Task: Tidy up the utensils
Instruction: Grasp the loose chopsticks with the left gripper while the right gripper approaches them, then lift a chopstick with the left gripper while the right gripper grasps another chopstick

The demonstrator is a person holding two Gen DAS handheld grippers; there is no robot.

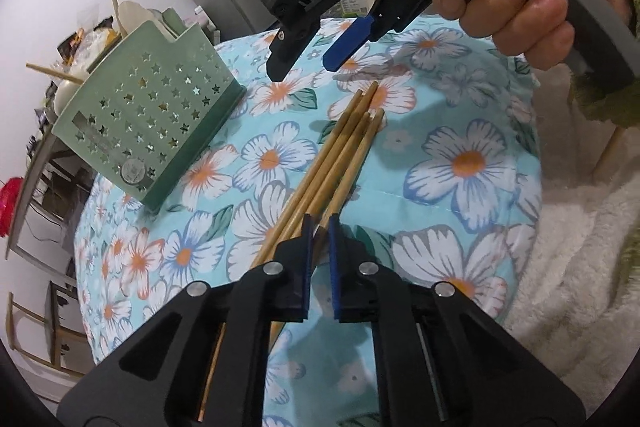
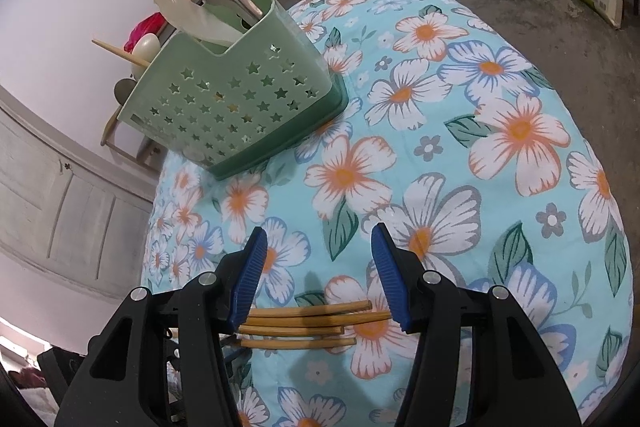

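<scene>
the left gripper (image 1: 319,227) has its fingers clenched on one of four chopsticks (image 1: 338,155) lying side by side on the floral surface (image 1: 460,163), in front of the green holder (image 1: 148,119). the right gripper (image 2: 318,239) hovers over their tips, fingers half spread, grasping nothing. the chopsticks' near ends are hidden under the left fingers.

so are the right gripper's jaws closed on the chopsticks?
No. In the right wrist view the right gripper stands open, its blue pads well apart, with the chopsticks lying on the floral cloth below them.
</scene>
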